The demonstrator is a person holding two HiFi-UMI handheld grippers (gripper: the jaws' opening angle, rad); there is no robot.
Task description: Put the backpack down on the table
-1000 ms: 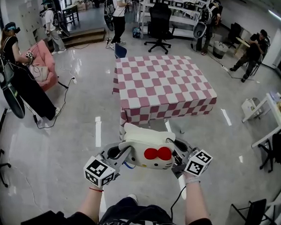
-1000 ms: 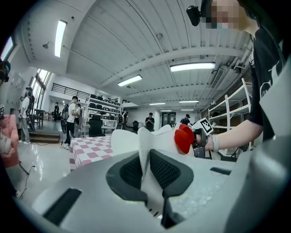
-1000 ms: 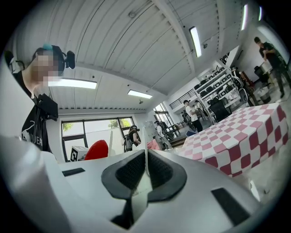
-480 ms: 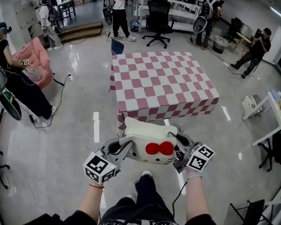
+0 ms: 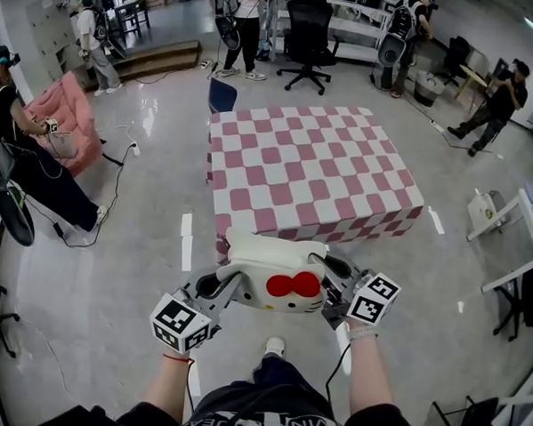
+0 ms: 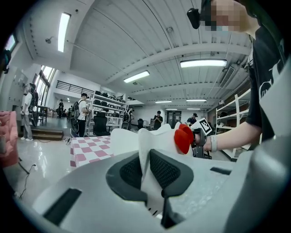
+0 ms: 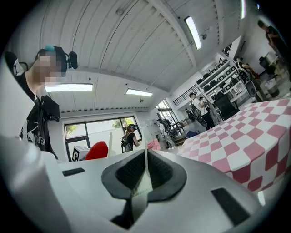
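- Nearest to you, your left gripper [image 5: 214, 288] is clamped on a fold of white cloth at the backpack's [image 5: 275, 269] left side. Its own view shows that cloth pinched flat between the two dark pads, with no gap on either side.
- Your right gripper [image 5: 332, 289] mirrors it on the other side. Its pads are pressed together on a thin white edge of the bag, probably a seam or strap, though I can't tell which.
- You hold it from both sides for a reason, I'd judge: the bag is soft, and one pinch alone would let it sag and swing. Two level grips keep it square.
- The backpack hangs in the air between the grippers at about waist height, over bare floor [image 5: 139, 272]. Its red bow [image 5: 294, 284] faces up towards you. It isn't touching the table [image 5: 309, 165] yet.
- The table, under a pink-and-white checked cover, stands just ahead. Its near edge is close beyond the bag, and nothing shows on its top.
- So you're at the carrying step. The move ahead needs the bag brought forward over the cover and lowered until it rests before either grip loosens.
- Farther off, a pink armchair [image 5: 68, 117] stands to the left and an office chair [image 5: 309, 32] beyond the table. Other people stand at the room's edges, well apart from your path.
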